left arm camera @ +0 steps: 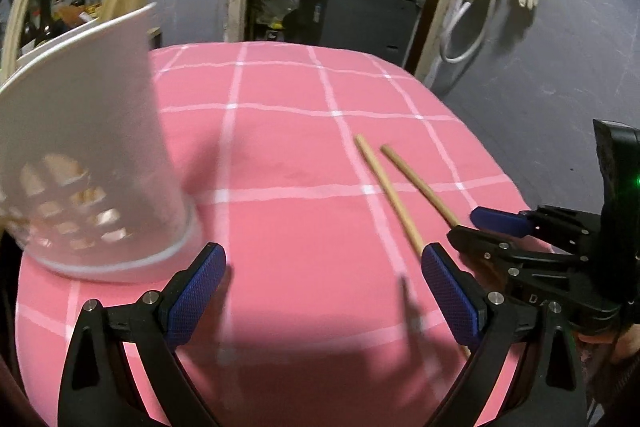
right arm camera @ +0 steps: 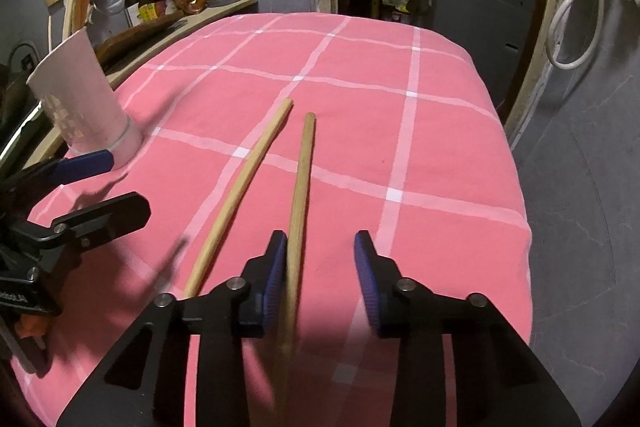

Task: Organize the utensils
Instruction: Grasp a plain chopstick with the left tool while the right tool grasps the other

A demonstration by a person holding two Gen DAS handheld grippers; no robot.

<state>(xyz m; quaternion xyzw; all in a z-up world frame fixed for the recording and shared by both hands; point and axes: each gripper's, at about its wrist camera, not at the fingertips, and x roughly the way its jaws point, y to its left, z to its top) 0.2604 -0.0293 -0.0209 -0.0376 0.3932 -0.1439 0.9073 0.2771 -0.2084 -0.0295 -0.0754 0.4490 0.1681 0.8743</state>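
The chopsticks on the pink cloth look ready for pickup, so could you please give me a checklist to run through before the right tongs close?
1. Right tongs open: ok.
2. One chopstick between the right fingers: ok, close beside the left one.
3. Second chopstick outside the gap: ok.
4. White holder upright on the cloth: ok.
5. Left tongs open, holding nothing: ok.
6. Room left in the holder: cannot tell.
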